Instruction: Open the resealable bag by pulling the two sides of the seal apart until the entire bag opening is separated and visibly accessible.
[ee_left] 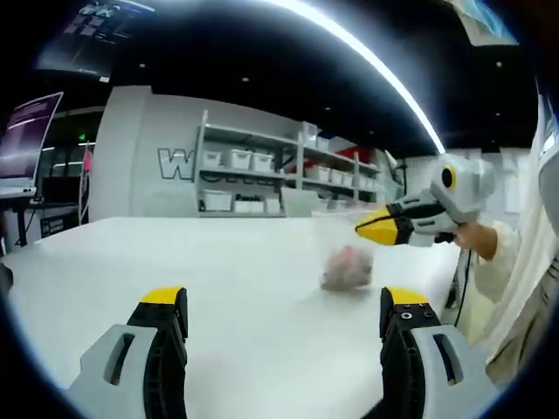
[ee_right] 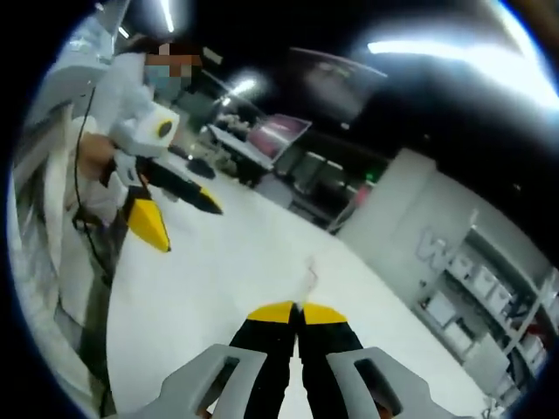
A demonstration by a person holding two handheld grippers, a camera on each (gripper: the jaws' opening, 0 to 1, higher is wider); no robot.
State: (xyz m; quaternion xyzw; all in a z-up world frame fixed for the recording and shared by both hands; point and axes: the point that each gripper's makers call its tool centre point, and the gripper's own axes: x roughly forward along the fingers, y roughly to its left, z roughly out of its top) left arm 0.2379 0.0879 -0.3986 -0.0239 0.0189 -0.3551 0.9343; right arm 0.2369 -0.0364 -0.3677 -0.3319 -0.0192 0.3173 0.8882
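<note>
A: In the left gripper view, the left gripper [ee_left: 284,319] is seen nearest, its 2 yellow-tipped jaws spread wide with bare white desk [ee_left: 175,262] between them.

B: And past the jaws?

A: The resealable bag [ee_left: 348,262] is seen further out on the desk, toward its right edge. It is clear and blurred, with a pinkish lump inside. The right gripper [ee_left: 377,229] is held at the bag's upper part, coming in from the right in a person's hand [ee_left: 472,237]. Shelves [ee_left: 288,175] with white bins are seen along the far wall.

B: What is shown in the right gripper view?

A: The right gripper [ee_right: 299,309] is shown with its 2 jaws pressed together. A thin strip of clear film [ee_right: 311,272] rises just beyond the tips; whether it is pinched cannot be told. Further off, the left gripper [ee_right: 188,218] is held with jaws apart above the desk [ee_right: 227,271] near its left edge, by a person in a white coat [ee_right: 113,96].
</note>
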